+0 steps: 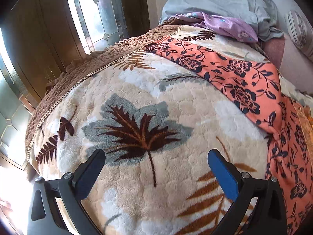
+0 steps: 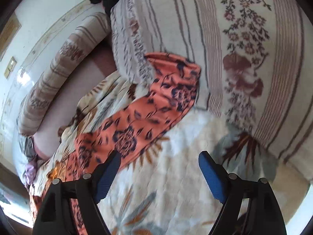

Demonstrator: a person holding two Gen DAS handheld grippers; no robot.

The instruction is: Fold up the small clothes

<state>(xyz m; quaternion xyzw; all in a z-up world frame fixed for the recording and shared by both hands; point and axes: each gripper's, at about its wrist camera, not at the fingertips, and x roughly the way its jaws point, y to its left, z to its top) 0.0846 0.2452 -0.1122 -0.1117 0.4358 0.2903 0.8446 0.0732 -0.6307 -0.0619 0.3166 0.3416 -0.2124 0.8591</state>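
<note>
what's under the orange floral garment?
The orange floral garment lies on the leaf-print fleece blanket; in the right wrist view its far end rides onto the striped floral pillow. Anything beneath its covered middle cannot be seen.

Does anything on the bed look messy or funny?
Yes. The orange flowered cloth lies long and unfolded across the blanket, and its far end is rumpled against the striped pillow.

A home bedroom: ahead of the left jaws a bed [image 1: 58,90] carries a plush leaf-patterned blanket [image 1: 156,101], with a grey pillow [image 1: 215,2] at its far end, beside a dark wooden door with leaded glass panes [image 1: 101,13].
</note>
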